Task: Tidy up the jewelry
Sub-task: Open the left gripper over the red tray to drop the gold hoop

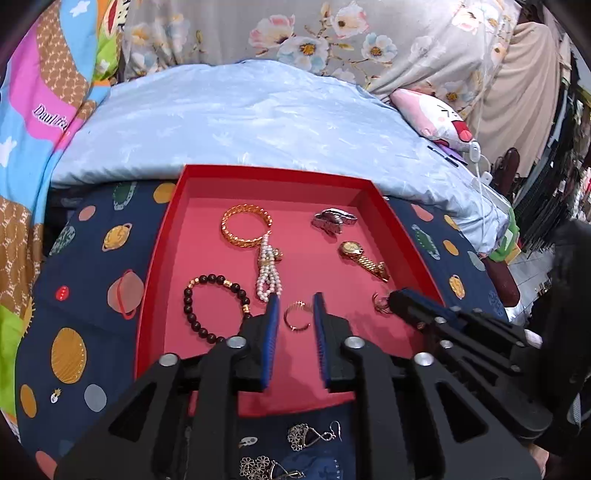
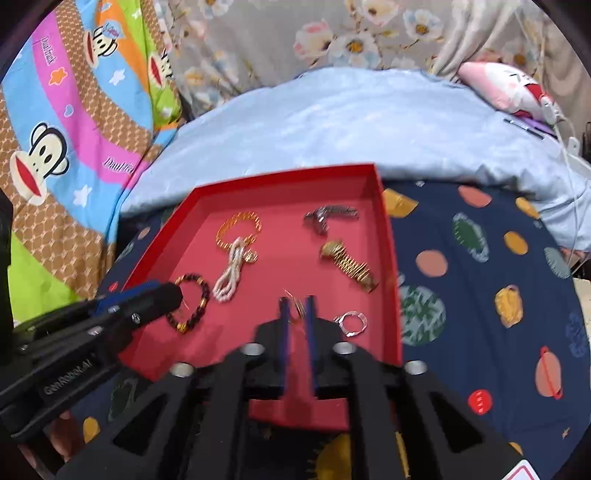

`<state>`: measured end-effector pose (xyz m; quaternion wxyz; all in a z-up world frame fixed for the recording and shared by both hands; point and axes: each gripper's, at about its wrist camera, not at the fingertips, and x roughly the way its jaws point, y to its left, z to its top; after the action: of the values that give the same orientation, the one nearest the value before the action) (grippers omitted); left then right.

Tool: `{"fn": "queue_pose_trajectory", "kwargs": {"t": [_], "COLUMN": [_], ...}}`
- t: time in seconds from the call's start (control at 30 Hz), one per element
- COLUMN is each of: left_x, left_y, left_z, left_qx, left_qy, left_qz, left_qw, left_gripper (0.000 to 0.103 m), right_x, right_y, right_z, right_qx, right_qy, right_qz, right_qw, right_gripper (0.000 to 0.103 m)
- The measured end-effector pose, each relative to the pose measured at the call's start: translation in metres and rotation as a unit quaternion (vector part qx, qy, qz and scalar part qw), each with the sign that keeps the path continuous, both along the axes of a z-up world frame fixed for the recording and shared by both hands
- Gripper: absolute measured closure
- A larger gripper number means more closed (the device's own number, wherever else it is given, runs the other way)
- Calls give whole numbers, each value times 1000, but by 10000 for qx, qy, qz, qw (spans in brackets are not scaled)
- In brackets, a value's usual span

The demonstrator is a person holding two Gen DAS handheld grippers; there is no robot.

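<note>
**A:** How far along? 
**B:** The red cardboard tray on the bed holds a gold bangle, a dark bead bracelet, pearls and a gold watch. Silver earrings lie outside on the quilt.

**A:** The grippers? 
**B:** The left gripper stands part open around a thin ring, not pinching. The right gripper stands narrowly open around a gold hoop.

This is a bedroom in a home, seen across a bed. A red tray rests on a navy sheet printed with planets. Just behind the tray lies a pale blue quilt, and behind that a grey floral cover. Left of the tray is a bright cartoon monkey blanket; far to its right lies a pink plush toy.
</note>
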<state>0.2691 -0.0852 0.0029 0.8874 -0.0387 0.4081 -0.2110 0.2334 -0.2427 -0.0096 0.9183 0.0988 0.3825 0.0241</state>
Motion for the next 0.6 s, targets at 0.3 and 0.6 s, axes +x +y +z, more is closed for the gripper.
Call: {"fn": "queue_pose_trajectory", "kwargs": {"t": [0.3, 0.6], "left_x": [-32, -85], "left_y": [35, 70], "left_z": [44, 31], "left_qx": [6, 259], "left_qy": [-678, -377], "left_qz": [471, 653], "left_qw": [9966, 9968], "left_gripper": [30, 30], "right_x": [-37, -101], "right_y": [-11, 0], "right_z": [35, 17], "right_qx": [98, 32], "right_qy": [-374, 0], "right_qz": [-174, -91], "right_qw": [9991, 10000], "right_gripper": [68, 68]}}
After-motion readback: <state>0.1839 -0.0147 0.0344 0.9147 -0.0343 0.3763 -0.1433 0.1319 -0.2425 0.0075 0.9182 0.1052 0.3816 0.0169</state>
